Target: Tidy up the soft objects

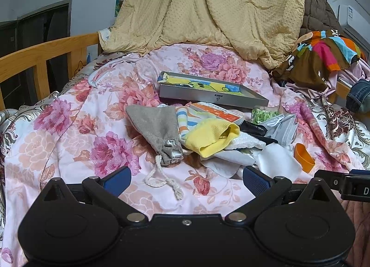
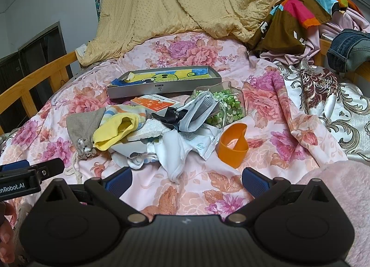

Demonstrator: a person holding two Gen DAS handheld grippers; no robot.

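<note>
A heap of small soft things lies mid-bed: a grey drawstring pouch, a yellow sock, a striped cloth, white cloths, a grey face mask and an orange silicone cup. Behind it sits a grey tray with a yellow-blue towel inside. My left gripper is open, just short of the pouch's cord. My right gripper is open, nothing between its fingers, a little short of the white cloths.
A floral quilt covers the bed. A yellow blanket hangs at the back. Clothes and jeans pile up at the right. A wooden rail runs along the left. An orange box and a jar of green bits lie in the heap.
</note>
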